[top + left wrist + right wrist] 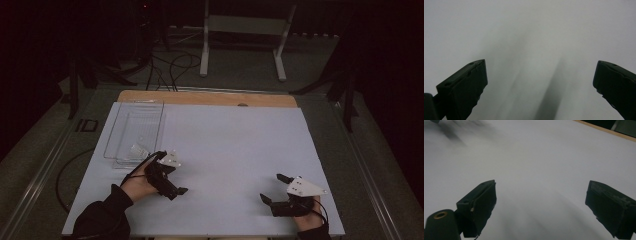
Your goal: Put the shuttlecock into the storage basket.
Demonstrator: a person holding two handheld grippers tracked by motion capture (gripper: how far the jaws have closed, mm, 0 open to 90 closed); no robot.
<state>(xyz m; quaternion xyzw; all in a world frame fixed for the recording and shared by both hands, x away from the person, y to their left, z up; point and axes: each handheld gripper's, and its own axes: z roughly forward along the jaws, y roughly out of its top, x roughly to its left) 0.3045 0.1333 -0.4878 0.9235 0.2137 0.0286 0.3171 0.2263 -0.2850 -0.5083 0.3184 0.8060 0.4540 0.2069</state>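
clear tray, both grippers empty

clear plastic tray (pixel 134 131) sits at table's (pixel 240 150) far-left; likely light, stiff, slippery, so grip a rim wall. left gripper (pixel 170 172) just beside its near edge, jaws wide. right gripper (pixel 275 189) well apart, jaws wide, holding nothing.

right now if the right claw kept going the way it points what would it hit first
Nothing close, it seems. The right claw, jaws open, points left across the bare white sheet. Its own view shows plain sheet ahead. The left claw lies farther along, though depth is hard to judge.
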